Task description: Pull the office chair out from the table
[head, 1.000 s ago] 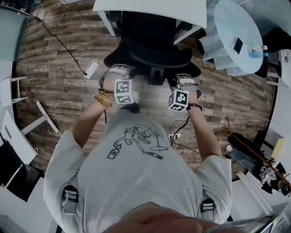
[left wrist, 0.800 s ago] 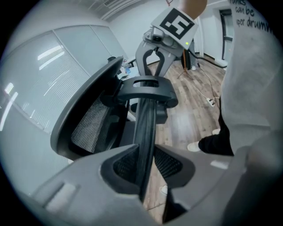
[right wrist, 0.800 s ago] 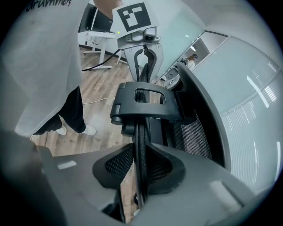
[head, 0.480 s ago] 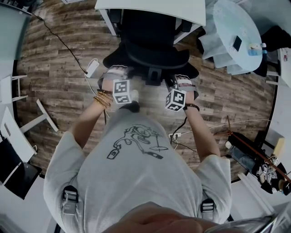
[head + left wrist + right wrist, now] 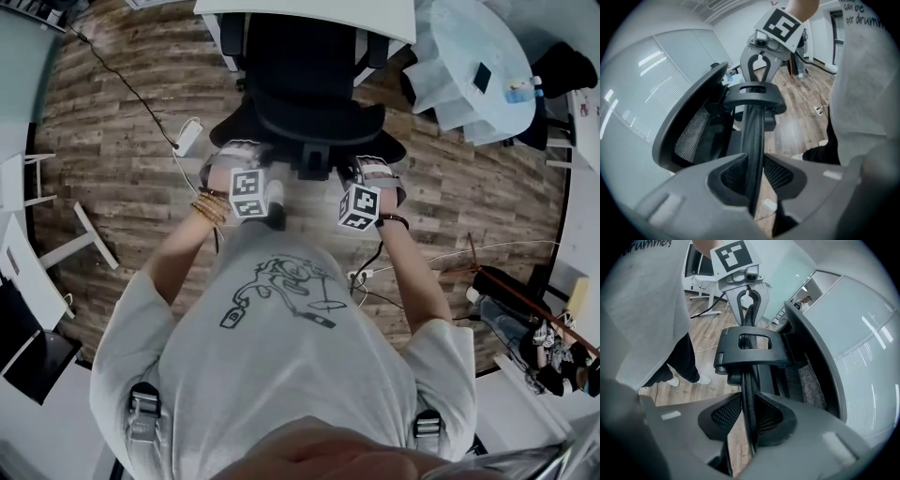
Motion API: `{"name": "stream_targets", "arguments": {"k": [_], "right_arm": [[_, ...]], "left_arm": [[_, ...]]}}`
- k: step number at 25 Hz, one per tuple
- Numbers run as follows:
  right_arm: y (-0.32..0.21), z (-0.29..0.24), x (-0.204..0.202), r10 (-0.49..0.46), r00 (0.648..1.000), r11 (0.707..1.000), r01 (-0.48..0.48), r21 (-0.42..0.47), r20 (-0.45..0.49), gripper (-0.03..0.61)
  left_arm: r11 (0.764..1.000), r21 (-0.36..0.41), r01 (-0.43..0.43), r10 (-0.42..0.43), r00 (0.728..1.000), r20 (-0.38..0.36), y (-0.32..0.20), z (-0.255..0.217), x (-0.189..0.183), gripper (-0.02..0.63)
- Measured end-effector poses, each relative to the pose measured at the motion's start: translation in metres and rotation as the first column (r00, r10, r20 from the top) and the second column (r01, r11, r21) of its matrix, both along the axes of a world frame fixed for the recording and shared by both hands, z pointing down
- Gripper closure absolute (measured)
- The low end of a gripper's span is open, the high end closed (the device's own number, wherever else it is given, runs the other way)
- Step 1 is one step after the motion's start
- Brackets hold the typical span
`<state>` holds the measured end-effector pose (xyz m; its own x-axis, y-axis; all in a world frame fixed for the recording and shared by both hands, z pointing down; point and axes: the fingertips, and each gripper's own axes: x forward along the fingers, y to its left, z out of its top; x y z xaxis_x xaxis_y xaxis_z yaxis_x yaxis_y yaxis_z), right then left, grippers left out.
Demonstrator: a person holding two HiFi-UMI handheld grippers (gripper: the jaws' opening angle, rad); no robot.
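Clamping chair (image 5: 305, 84): left tongs (image 5: 752, 187), right tongs (image 5: 749, 425), tilted downward.

Even, soft indoor light, muted in colour. All views bend strongly at the rounded, dark-cornered edges. Ceiling lights streak the glass wall (image 5: 642, 79); near foreground parts blur.

Left gripper (image 5: 752, 187) and right gripper (image 5: 751, 420), angled down, clamp chair back (image 5: 309, 117)
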<state>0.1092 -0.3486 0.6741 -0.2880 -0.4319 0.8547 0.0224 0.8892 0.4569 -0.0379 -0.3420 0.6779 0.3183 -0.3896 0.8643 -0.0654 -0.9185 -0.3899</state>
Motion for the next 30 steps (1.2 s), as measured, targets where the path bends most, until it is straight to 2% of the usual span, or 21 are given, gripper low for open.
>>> {"name": "stream_targets", "arguments": {"k": [16, 30], "right_arm": [[0.118, -0.004, 0.017, 0.025, 0.998, 0.999, -0.026, 0.021, 0.054, 0.476], [0.228, -0.006, 0.02, 0.038, 0.996, 0.999, -0.04, 0.025, 0.085, 0.474]], "left_arm": [[0.998, -0.023, 0.063, -0.062, 0.997, 0.047, 0.115, -0.002, 0.016, 0.514], [0.995, 0.001, 0.098, -0.098, 0.994, 0.036, 0.22, -0.001, 0.02, 0.512]]}}
